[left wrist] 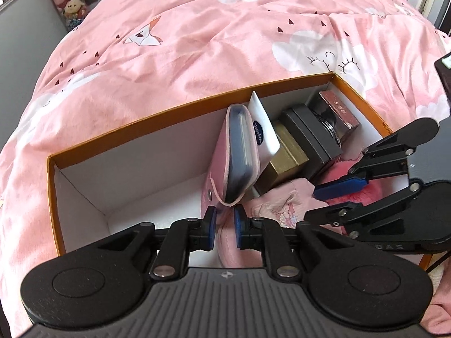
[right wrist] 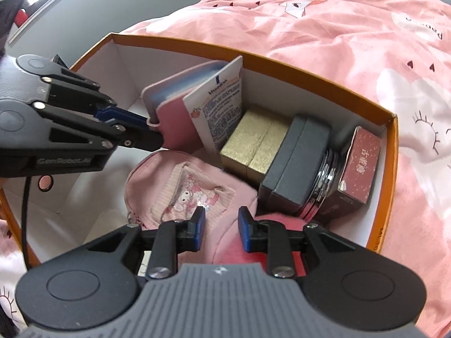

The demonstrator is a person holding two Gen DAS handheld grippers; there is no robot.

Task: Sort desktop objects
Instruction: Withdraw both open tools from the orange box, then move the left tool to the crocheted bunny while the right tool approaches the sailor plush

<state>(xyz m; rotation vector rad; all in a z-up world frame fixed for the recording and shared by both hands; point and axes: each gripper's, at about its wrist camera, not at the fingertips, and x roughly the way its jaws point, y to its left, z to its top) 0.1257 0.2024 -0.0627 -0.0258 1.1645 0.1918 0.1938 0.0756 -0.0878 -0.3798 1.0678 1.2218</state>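
Right wrist view: pink card holder is being clamped upright by left hand-held gripper in box; right hand-held gripper is being held apart; release is needed next.

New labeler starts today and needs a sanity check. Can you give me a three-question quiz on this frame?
1. True or false: the right tool is shut on the red box.
2. What does the left tool grip? A) black box B) pink card holder C) round jar
3. Fill in: the Vaseline sachet stands between the pink card holder and the ____ box.

Key: 1 false, it hangs open over the pink pouch; 2 B; 3 gold box.
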